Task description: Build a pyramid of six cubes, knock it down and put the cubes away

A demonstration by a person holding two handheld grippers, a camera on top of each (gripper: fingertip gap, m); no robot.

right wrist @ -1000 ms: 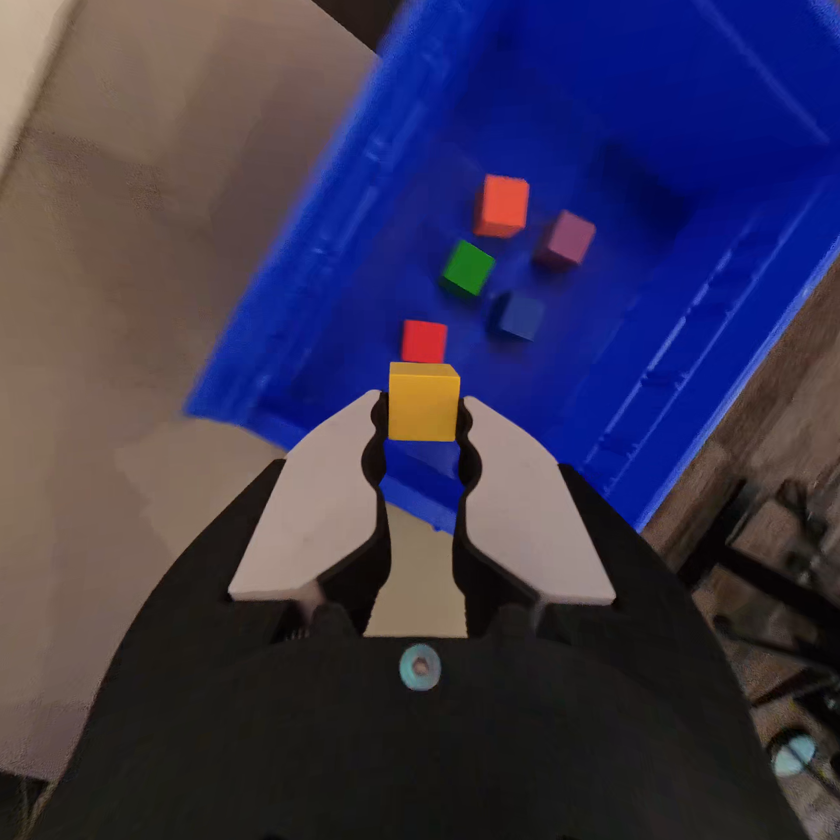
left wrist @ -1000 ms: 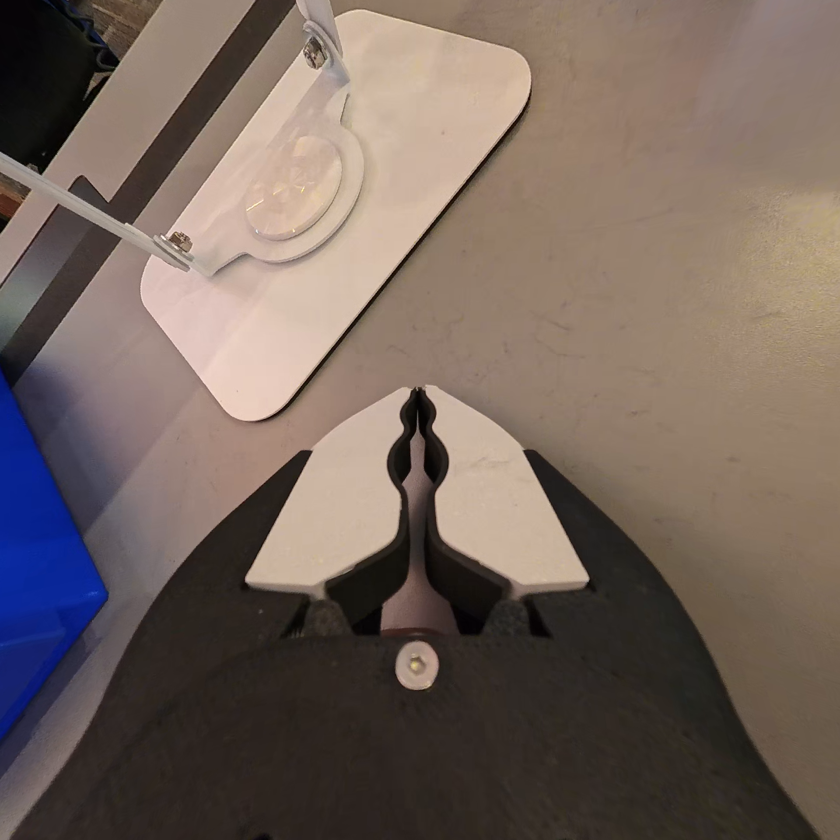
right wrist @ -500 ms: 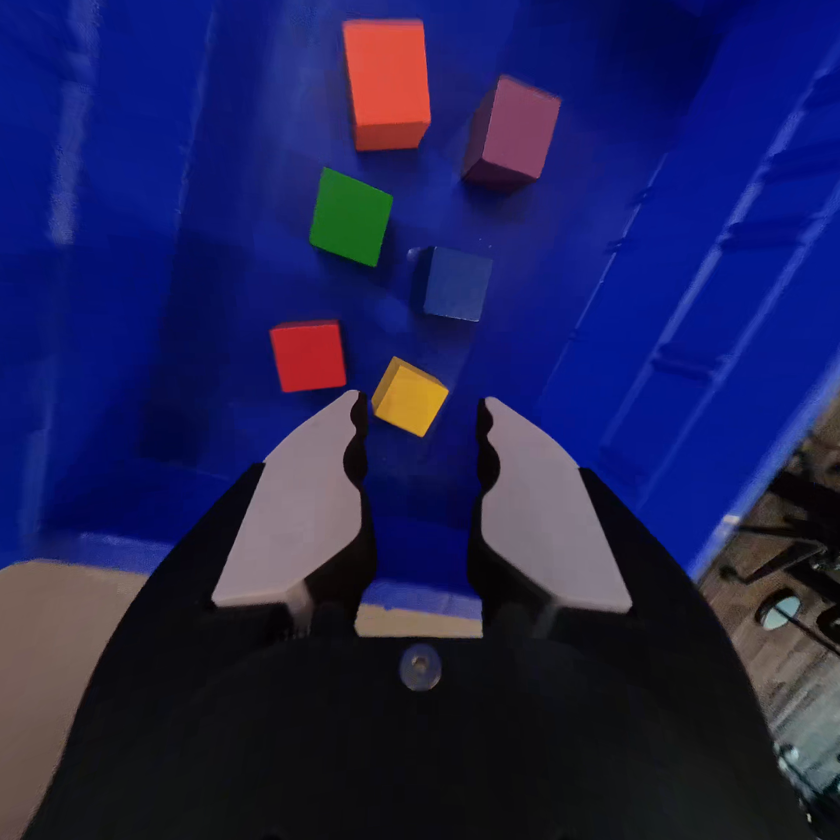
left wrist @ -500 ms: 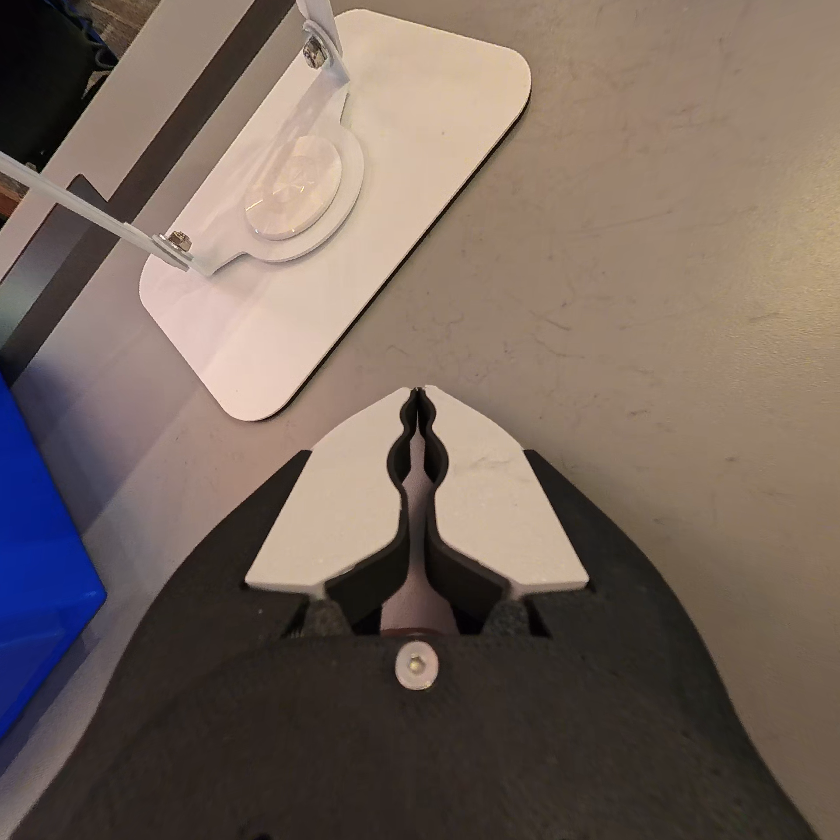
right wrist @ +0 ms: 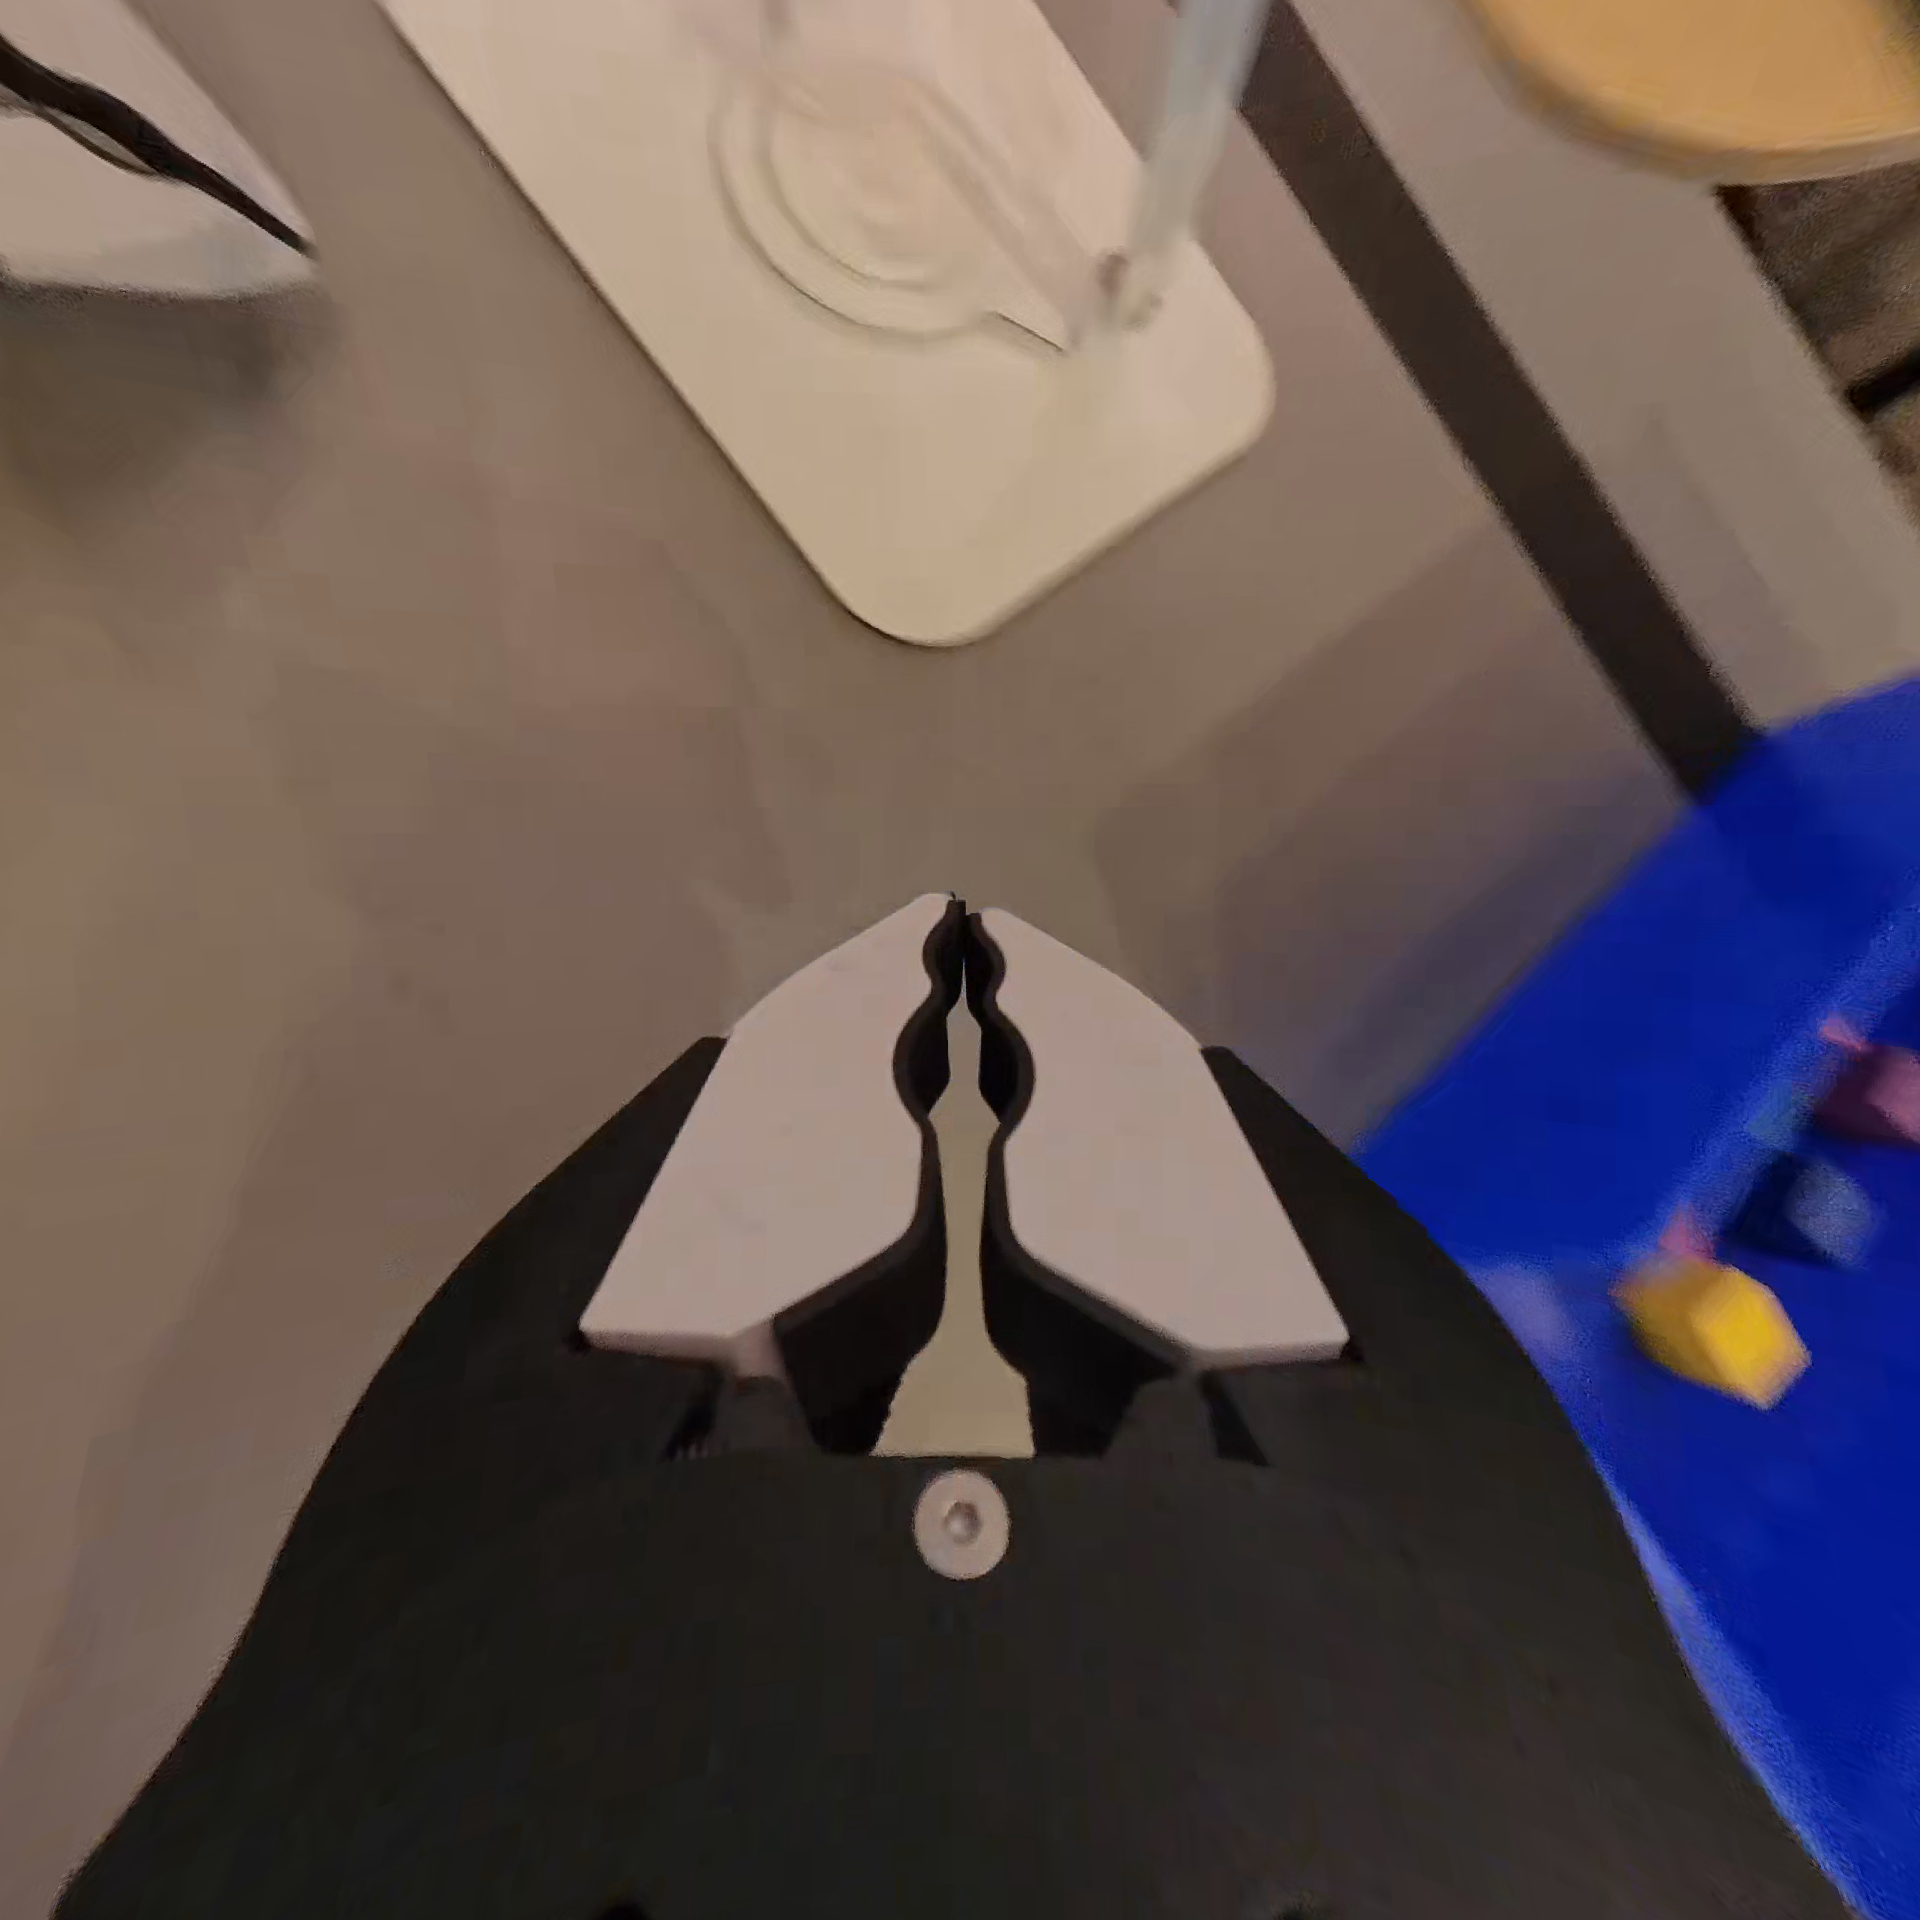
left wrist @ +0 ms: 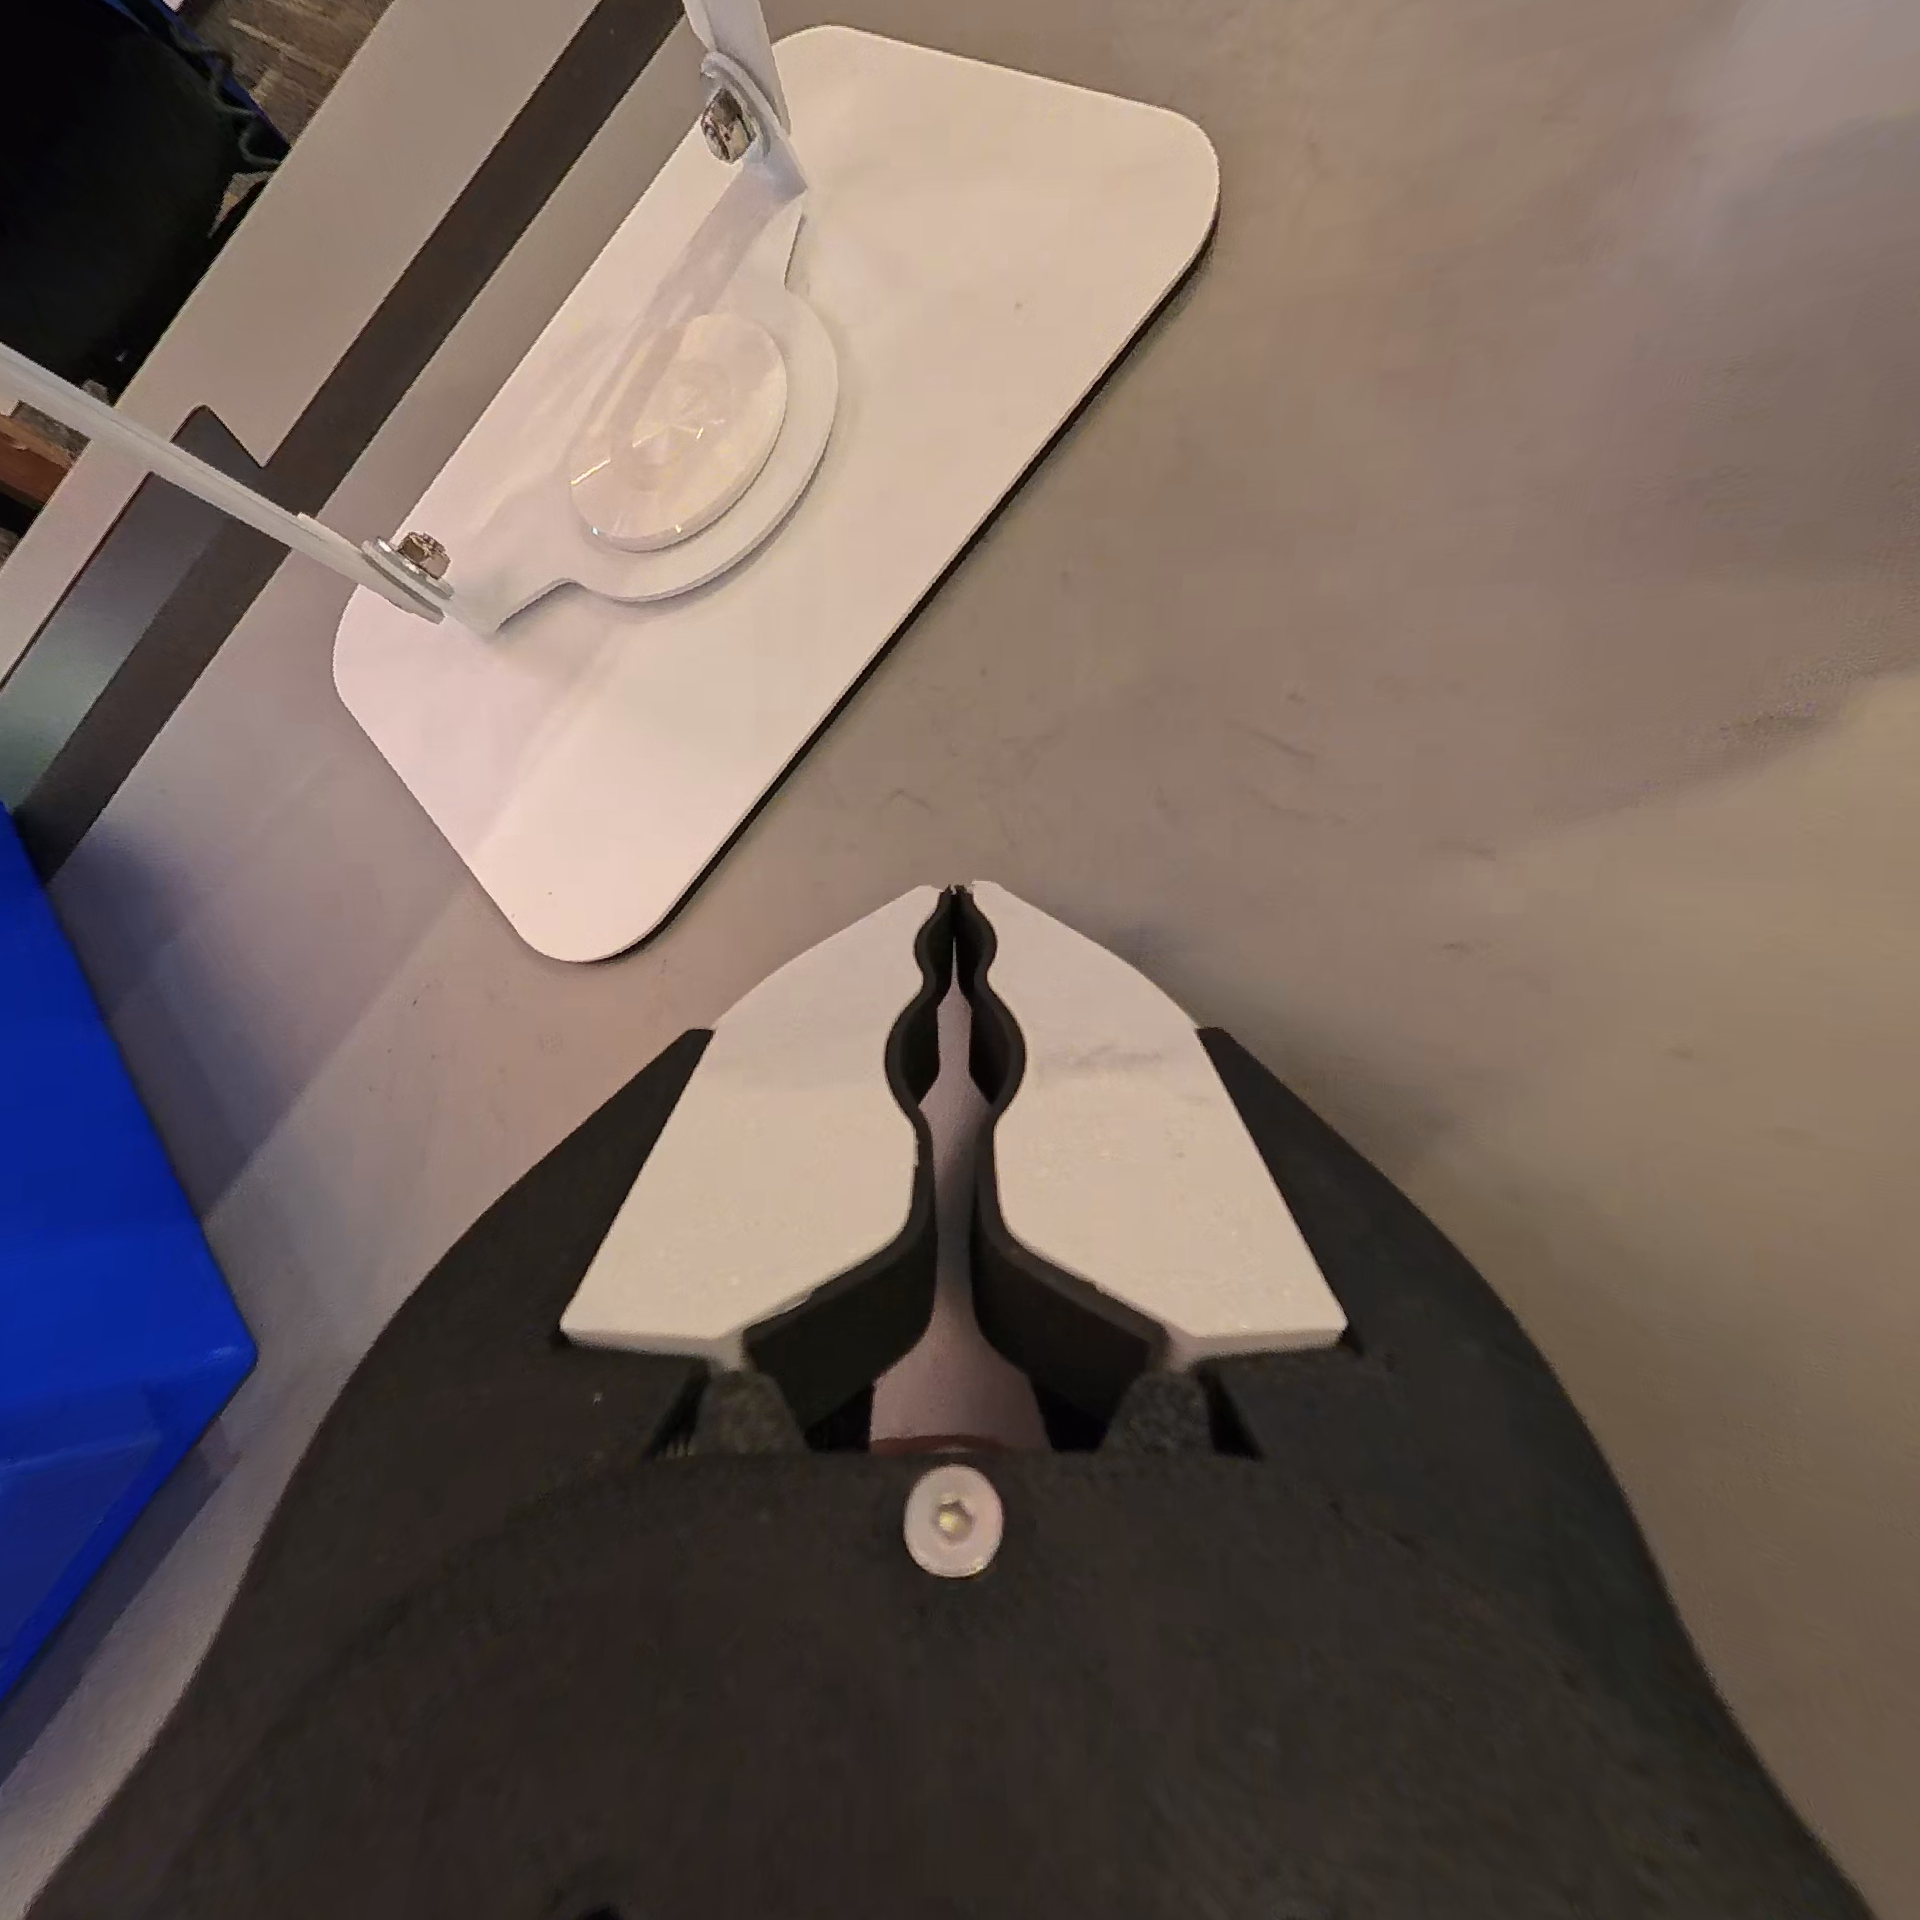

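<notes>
The left tool [left wrist: 956, 894] has its two fingertips pressed together with nothing between them, poised over bare grey table [left wrist: 1455, 623]. The right tool [right wrist: 958, 914] is likewise closed tip to tip on nothing, over the same grey surface.

In the left wrist view, a white stand base [left wrist: 831, 468] with rounded corners lies at 11 o'clock from the fingertips, its near corner close to them but not touching. The table's far edge, with a dark strip [left wrist: 364, 343] along it, runs beyond the base toward 10 o'clock. The blue bin [left wrist: 94, 1299] sits at 8 o'clock against the frame edge. From 12 round to 4 o'clock the table is open.

In the right wrist view, which is blurred, the base lies at 12 o'clock, apart from the tips. The bin fills the 3 to 4 o'clock side, its wall near the tool's body. Inside it a yellow cube [right wrist: 1720, 1335] shows clearly, with a dark blue cube [right wrist: 1818, 1216] and a purple cube [right wrist: 1881, 1101] past it, all smeared. The table is open from 7 to 11 o'clock.
</notes>
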